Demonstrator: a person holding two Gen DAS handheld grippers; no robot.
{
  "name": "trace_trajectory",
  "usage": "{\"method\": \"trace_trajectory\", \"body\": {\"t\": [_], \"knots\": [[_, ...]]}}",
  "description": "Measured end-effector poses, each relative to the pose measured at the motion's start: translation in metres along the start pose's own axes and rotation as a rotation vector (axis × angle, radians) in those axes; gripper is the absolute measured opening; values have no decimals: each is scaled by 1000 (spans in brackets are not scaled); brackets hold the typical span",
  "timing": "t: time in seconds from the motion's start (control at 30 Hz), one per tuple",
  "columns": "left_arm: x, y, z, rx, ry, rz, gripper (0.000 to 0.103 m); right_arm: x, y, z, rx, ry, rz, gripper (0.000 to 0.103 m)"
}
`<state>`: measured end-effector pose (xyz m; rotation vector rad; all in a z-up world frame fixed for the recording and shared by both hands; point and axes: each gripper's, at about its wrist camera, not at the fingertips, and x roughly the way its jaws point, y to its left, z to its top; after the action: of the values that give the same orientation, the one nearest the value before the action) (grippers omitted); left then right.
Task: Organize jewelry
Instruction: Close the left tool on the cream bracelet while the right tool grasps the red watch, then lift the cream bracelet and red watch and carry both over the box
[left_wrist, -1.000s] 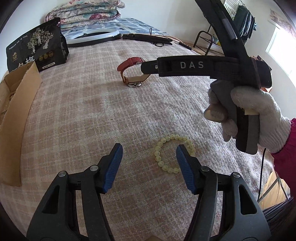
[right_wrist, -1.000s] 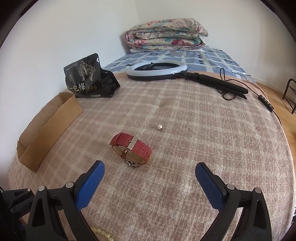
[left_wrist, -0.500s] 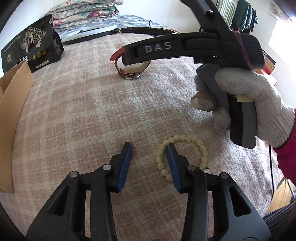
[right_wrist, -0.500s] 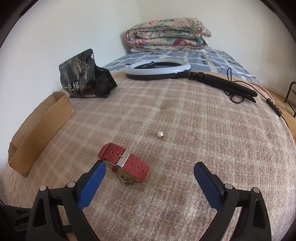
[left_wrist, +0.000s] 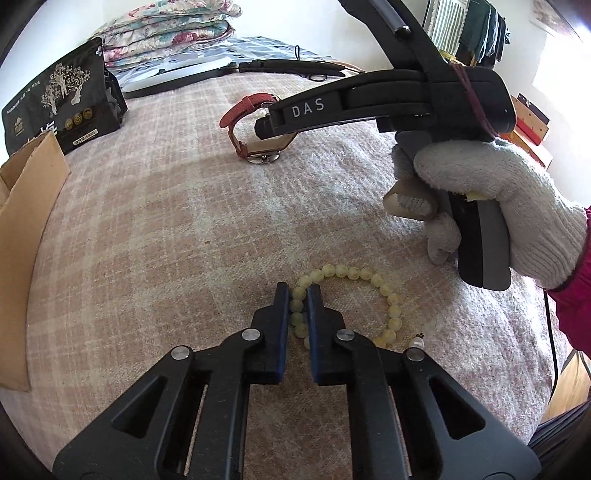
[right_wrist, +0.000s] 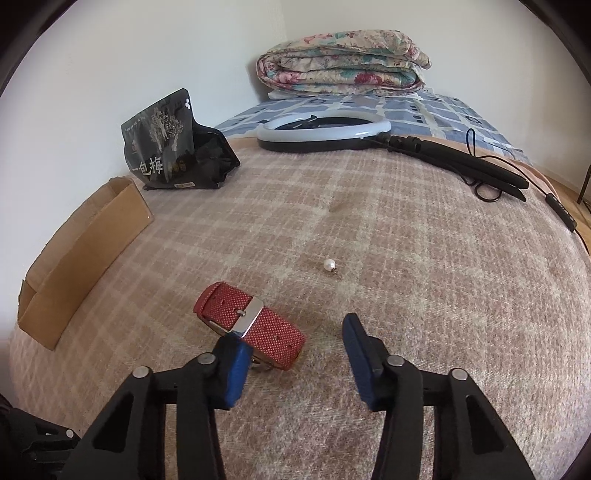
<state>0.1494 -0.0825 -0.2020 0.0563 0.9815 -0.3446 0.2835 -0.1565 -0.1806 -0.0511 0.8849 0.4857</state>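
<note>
My left gripper (left_wrist: 297, 295) has its blue pads pinched on the near-left arc of the pale bead bracelet (left_wrist: 364, 275); the rest of the loop lies flat on the pink plaid blanket (left_wrist: 147, 221), curving away to the right, with a small pearl-like charm (left_wrist: 416, 341) at its near end.

The red watch (right_wrist: 251, 325) stands on edge further up the blanket, buckle facing up, its metal case down on the fabric. My right gripper (right_wrist: 291, 347) sits around it — the left pad is just at the strap's near end, the right pad stands clear of it with a gap showing, and the jaws are closing without pressing on the strap yet. In the left wrist view the same gripper reaches across from the right, its tip overlapping the watch, held by a hand in a white knit glove (left_wrist: 491, 206) with a magenta sleeve (left_wrist: 576, 295) behind.

A loose pearl (right_wrist: 329, 264) with a tiny hook lies alone beyond the watch. A shallow cardboard box (right_wrist: 85, 258) runs along the left edge of the bed, a black snack pouch (right_wrist: 162, 144) stands behind it, and a ring light (right_wrist: 321, 129) with folded black legs lies before a folded floral quilt (right_wrist: 343, 62).
</note>
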Motion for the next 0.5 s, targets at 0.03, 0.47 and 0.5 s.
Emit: {"method": "trace_trajectory", "body": {"t": [0.03, 0.47, 0.5], "knots": [[2, 1, 1, -2, 1, -1, 7, 0, 0, 0, -2, 1, -2, 37], [-14, 13, 6, -75, -25, -12, 5, -13, 5, -1, -22, -18, -14, 8], [-17, 14, 6, -78, -31, -9, 5, -16, 4, 0, -21, -22, -13, 8]]}}
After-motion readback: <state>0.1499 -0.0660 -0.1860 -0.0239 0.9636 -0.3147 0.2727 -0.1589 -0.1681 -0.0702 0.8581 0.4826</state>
